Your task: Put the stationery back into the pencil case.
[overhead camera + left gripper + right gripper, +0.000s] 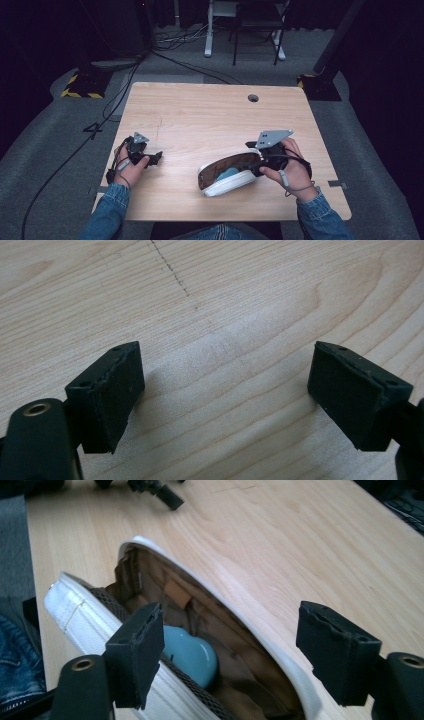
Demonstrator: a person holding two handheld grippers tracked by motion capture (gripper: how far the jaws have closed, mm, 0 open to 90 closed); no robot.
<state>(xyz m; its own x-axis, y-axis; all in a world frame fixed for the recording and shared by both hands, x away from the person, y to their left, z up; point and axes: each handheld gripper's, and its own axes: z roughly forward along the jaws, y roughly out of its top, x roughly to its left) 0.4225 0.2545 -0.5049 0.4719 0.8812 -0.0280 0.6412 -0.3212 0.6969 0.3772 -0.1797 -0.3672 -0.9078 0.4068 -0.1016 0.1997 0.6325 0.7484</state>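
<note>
White leather clamshell case (227, 176) with brown lining lies open, front centre of light wooden table (210, 115); teal object (192, 654) rests inside. Right gripper (240, 655) jaws apart, straddling upper rim, gripping nothing. Left gripper (225, 395) wide open, empty, parked over bare wood, leaving access clear.

The person's left hand (131, 167) holds the left gripper (156, 157) low near the left side of the table, and its two black fingers (107, 392) stand wide apart with nothing between them. The right hand (290, 167) holds the right gripper (252, 161) on the other side, pointing toward the left one. Its fingers (137, 652) are apart too, and they press on nothing. Both arms wear blue denim sleeves (107, 210).
</note>
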